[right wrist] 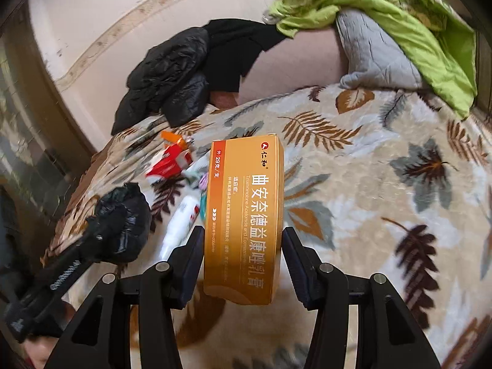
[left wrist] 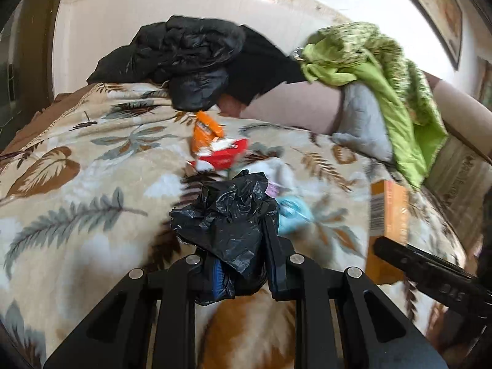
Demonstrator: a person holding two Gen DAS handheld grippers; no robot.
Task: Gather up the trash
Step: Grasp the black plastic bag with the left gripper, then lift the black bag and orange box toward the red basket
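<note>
My left gripper (left wrist: 230,218) is shut on a crumpled black plastic bag (left wrist: 224,215), which bulges over its fingers above the leaf-patterned blanket (left wrist: 77,184). My right gripper (right wrist: 243,236) is shut on an orange medicine box (right wrist: 246,209) held upright, its pads against both long sides. That box (left wrist: 390,212) also shows at the right of the left wrist view. Loose trash lies ahead on the bed: a red wrapper (left wrist: 224,153), an orange packet (left wrist: 206,129), a light blue piece (left wrist: 292,215) and a white tube (right wrist: 181,224).
A black jacket (left wrist: 190,58) is heaped at the far edge of the bed. A green quilt (left wrist: 384,70) and a grey pillow (left wrist: 363,123) lie at the far right. A pale wall (left wrist: 123,15) rises behind.
</note>
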